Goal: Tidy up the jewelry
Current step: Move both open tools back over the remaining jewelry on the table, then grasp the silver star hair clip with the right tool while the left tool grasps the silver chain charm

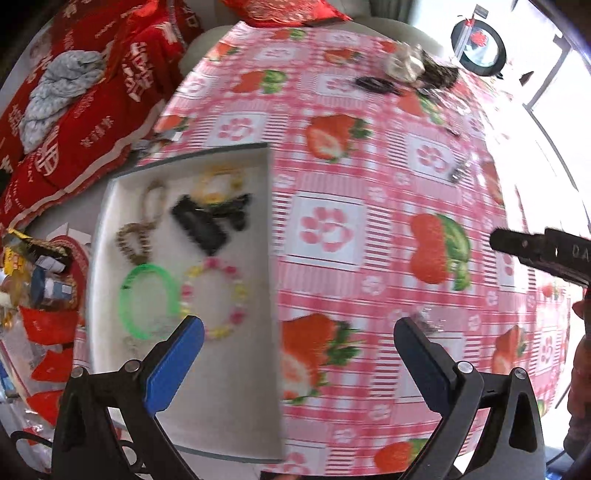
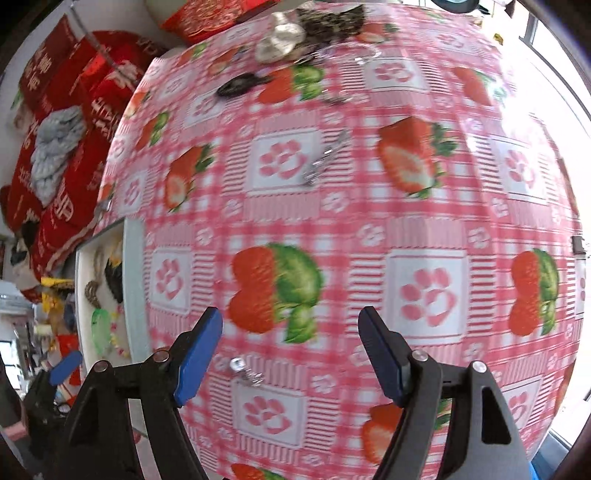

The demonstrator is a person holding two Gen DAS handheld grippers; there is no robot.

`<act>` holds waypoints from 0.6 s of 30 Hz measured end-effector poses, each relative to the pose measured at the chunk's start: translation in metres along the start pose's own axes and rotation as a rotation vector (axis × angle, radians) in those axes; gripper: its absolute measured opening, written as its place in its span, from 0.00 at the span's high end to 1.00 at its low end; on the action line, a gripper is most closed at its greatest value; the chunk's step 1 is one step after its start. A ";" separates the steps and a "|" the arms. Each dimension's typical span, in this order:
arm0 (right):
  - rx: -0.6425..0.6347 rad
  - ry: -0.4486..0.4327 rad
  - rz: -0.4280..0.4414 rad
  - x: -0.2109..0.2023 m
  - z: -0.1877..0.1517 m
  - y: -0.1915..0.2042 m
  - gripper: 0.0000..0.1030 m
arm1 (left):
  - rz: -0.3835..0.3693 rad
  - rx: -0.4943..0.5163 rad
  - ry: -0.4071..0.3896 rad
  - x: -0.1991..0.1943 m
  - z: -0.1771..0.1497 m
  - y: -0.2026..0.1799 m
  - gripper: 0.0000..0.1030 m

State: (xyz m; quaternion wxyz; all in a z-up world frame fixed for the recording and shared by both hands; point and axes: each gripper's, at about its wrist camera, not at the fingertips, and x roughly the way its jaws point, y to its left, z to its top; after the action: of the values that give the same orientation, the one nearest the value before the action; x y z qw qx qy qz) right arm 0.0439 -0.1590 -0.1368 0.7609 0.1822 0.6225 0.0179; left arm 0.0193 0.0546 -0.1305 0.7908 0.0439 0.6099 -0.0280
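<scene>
Left gripper (image 1: 299, 332) released, jaws spread wide with nothing between them, hanging over the right edge of the white tray (image 1: 229, 387) and the strawberry-print cloth on the surface (image 1: 369, 155).

Right gripper (image 2: 290, 328) also released, nothing between its jaws, over bare cloth; in the left wrist view its black body pokes in from the right.

Tray sits at the left side of the surface and already carries several pieces:
- green bangle (image 1: 146, 295), near left
- pink-and-yellow bead bracelet (image 1: 214, 295), just right of the bangle
- black hair clip (image 1: 201, 225), mid tray
- yellow bracelet (image 1: 218, 184), far end, touching the clip
- brown beaded piece (image 1: 138, 236), left of the clip (looped, detail blurred)

Still loose on the cloth:
- small silver piece (image 2: 243, 369) just beside the right gripper's left finger, in the near part of the right wrist view (type unclear, motion blur)
- slim silver clip (image 2: 325, 157) mid surface
- black ring-shaped item (image 2: 236, 85) further back
- crumpled silvery item (image 2: 280, 40) and dark patterned pouch (image 2: 332, 18) at the far edge

Red printed cushions (image 1: 85, 110) with a grey cloth (image 1: 59, 96) on top lie off the surface to the left.
</scene>
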 end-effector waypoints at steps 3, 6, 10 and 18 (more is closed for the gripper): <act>0.005 -0.002 -0.002 -0.002 0.007 -0.015 0.24 | -0.017 0.003 0.033 0.007 -0.002 -0.020 0.00; 0.000 0.001 -0.002 -0.003 0.016 -0.027 0.24 | -0.038 -0.018 0.070 0.016 -0.003 -0.036 0.00; -0.010 -0.004 0.010 -0.002 0.032 -0.037 0.24 | -0.052 -0.067 0.103 0.027 -0.005 -0.053 0.00; -0.065 -0.001 0.048 0.011 0.068 -0.037 0.24 | -0.006 -0.169 0.126 0.047 -0.014 -0.076 0.00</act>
State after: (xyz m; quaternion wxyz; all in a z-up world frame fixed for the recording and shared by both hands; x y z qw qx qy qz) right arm 0.1038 -0.2083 -0.1475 0.7660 0.1724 0.6167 0.0562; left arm 0.0101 -0.0196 -0.1819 0.7518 -0.0229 0.6586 0.0238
